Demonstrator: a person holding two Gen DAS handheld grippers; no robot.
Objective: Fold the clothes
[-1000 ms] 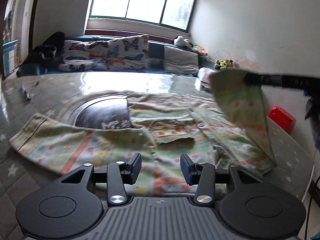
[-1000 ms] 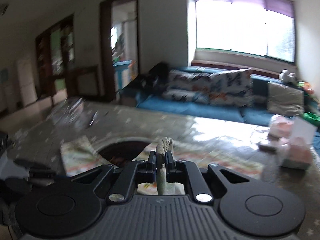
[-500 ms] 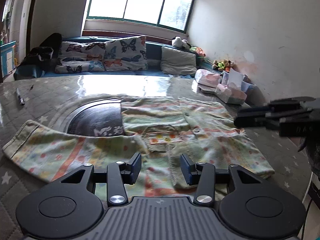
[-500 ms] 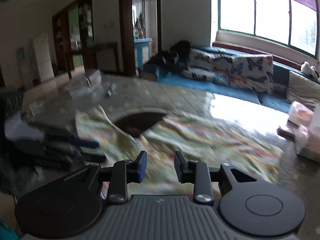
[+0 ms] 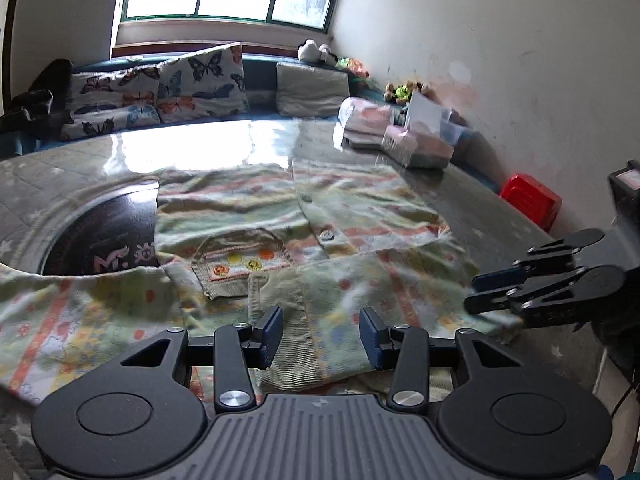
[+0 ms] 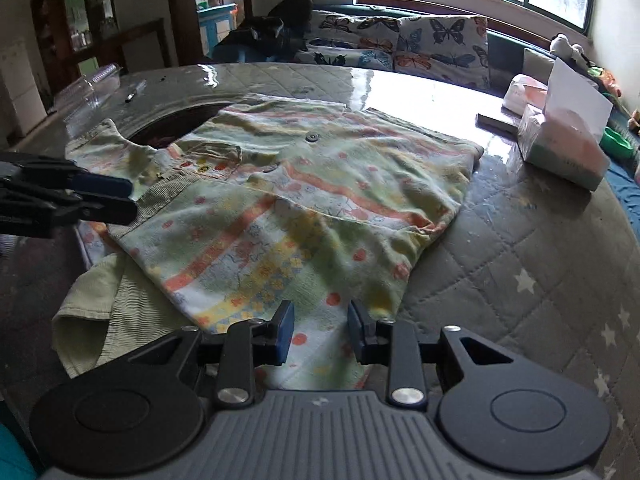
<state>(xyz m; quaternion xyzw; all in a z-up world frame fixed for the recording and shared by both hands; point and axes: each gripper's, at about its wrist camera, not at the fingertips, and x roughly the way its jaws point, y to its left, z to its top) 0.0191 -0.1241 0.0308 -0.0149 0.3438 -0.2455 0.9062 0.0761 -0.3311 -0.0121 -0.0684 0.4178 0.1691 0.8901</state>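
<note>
A pale green children's shirt (image 5: 280,208) with orange stripes, buttons and a chest pocket lies flat on the quilted table; its right sleeve is folded over the front. It also shows in the right wrist view (image 6: 304,208). My left gripper (image 5: 320,334) is open and empty, just above the shirt's near hem. My right gripper (image 6: 320,330) is open and empty over the folded sleeve's near edge. The right gripper also shows in the left wrist view (image 5: 480,292) at the shirt's right edge, and the left gripper shows in the right wrist view (image 6: 124,198) at the left.
The grey star-quilted table (image 6: 520,280) has a dark round inset (image 5: 100,236) under the shirt's left part. Tissue boxes (image 6: 560,148) stand at the far right. A pen (image 6: 134,92) lies at the far left. A sofa with butterfly cushions (image 5: 168,84) stands behind. A red box (image 5: 532,200) is by the wall.
My right gripper carried the sleeve across the shirt, let it go and opened. The sleeve now lies folded over the front. My left gripper stayed open and moved closer to the hem.
</note>
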